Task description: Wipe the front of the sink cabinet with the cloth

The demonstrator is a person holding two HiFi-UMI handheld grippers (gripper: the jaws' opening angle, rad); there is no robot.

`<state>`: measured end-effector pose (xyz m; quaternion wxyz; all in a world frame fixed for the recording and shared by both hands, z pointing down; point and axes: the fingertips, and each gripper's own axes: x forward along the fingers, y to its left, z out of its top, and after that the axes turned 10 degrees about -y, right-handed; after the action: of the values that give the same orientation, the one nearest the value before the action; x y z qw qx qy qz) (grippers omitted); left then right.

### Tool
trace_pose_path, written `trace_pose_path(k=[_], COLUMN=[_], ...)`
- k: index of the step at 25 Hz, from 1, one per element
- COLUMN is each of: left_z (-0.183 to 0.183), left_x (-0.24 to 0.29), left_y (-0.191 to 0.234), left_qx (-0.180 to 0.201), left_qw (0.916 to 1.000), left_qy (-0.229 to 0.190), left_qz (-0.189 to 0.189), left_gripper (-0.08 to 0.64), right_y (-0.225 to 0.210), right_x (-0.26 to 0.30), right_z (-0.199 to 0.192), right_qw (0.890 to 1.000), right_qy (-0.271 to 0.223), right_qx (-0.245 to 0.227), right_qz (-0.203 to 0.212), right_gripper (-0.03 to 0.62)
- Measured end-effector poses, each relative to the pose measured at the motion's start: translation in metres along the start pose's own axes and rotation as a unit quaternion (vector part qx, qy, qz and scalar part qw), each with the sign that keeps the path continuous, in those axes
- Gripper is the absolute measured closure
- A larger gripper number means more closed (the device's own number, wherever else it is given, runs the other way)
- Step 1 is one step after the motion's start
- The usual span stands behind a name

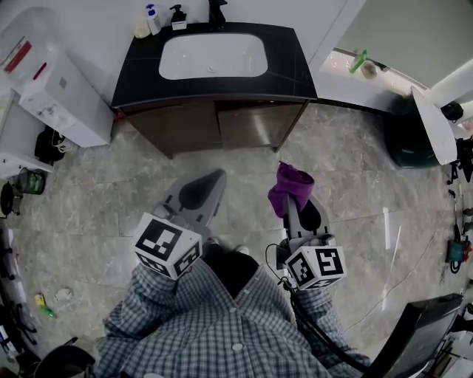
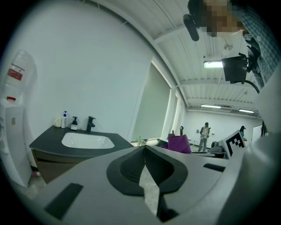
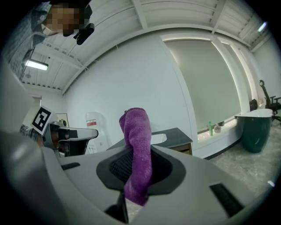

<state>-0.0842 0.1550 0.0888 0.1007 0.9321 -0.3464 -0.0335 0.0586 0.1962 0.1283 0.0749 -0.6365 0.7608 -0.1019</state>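
The sink cabinet (image 1: 222, 125) stands against the back wall, its 2 brown doors facing a wide strip of bare grey marble floor (image 1: 355, 192). That strip lies between the cabinet and both grippers, which are well apart from the cabinet front. A white dispenser (image 1: 55, 92) sits just beside the cabinet's left edge, and a dark green tub (image 1: 403, 136) stands off to its right.

The right gripper (image 1: 294, 201) has its jaws clamped on the purple cloth (image 3: 137, 149), which stands bunched above them. The left gripper (image 2: 144, 148) has its jaws closed together at the tips, with nothing between them.

The dark countertop (image 1: 140, 66) holds a white basin (image 1: 213, 57), a black faucet (image 1: 216, 11) and bottles (image 1: 153, 18) at its back edge.
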Motion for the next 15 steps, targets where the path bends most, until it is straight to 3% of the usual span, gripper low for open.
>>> trace_pose_path(k=[15], left_z=[-0.0060], left_x=[-0.0008], left_y=[-0.0020], left_qx=[-0.007], left_qw=[0.9999], left_qy=[0.006], left_qz=[-0.008], left_gripper=[0.549], right_y=[0.0014], right_x=[-0.0036], right_z=[0.0011], right_qw=[1.000], right_qy=[-0.002], right_qx=[-0.002], right_qz=[-0.010], right_gripper=[0.515])
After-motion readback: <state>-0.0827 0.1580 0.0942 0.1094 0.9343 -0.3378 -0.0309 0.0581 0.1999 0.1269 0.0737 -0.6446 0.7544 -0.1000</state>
